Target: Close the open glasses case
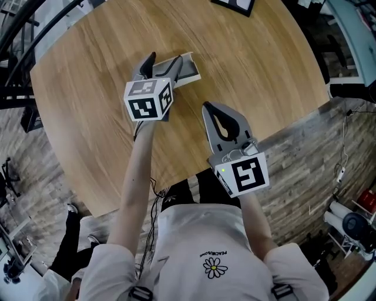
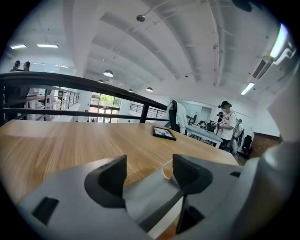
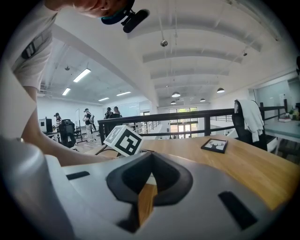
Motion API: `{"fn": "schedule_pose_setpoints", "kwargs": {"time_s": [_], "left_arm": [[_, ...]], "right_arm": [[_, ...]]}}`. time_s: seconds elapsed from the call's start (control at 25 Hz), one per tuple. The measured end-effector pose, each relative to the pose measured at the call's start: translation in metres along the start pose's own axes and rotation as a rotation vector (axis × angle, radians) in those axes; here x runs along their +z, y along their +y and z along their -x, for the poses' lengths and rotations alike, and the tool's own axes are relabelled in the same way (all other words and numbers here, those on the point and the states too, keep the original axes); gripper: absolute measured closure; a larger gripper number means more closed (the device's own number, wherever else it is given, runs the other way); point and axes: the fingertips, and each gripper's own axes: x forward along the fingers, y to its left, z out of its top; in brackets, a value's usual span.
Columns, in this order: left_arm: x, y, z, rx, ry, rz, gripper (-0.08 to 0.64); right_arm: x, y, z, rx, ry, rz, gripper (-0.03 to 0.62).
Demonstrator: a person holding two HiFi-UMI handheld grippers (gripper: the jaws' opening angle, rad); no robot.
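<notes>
A grey glasses case (image 1: pixel 187 69) with a pale edge lies on the round wooden table (image 1: pixel 88 88), left of the middle. My left gripper (image 1: pixel 163 62) hangs just over its near end, jaws open. In the left gripper view the case (image 2: pixel 145 199) lies low between the two dark fingers (image 2: pixel 110 180), and neither pad presses on it. I cannot tell how far its lid stands up. My right gripper (image 1: pixel 207 107) is shut and empty, a short way to the right and nearer to me. Its tips meet over bare wood in the right gripper view (image 3: pixel 150 157).
A small black picture frame (image 1: pixel 235 4) lies at the table's far edge, also visible from the left gripper (image 2: pixel 164 132) and the right gripper (image 3: pixel 214 145). A dark railing (image 2: pixel 70 79) runs behind the table. People (image 2: pixel 227 124) stand at desks far beyond it.
</notes>
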Motion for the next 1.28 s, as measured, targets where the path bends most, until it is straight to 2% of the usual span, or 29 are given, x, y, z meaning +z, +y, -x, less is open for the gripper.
{"fn": "schedule_pose_setpoints", "kwargs": {"time_s": [0.32,1.04,1.28], "left_arm": [[-0.013,-0.002,-0.002,-0.016,0.103,0.015,0.259],[-0.021,-0.014,0.009,-0.026,0.126,0.014,0.259],[-0.029,-0.021,0.013,-0.039,0.137,0.001,0.259]], "right_arm": [[-0.004,0.006,0.001,0.012,0.014,0.004,0.584],[-0.007,0.016,0.005,0.015,0.022,0.01,0.584],[-0.008,0.017,0.006,0.006,0.019,-0.023,0.584]]}}
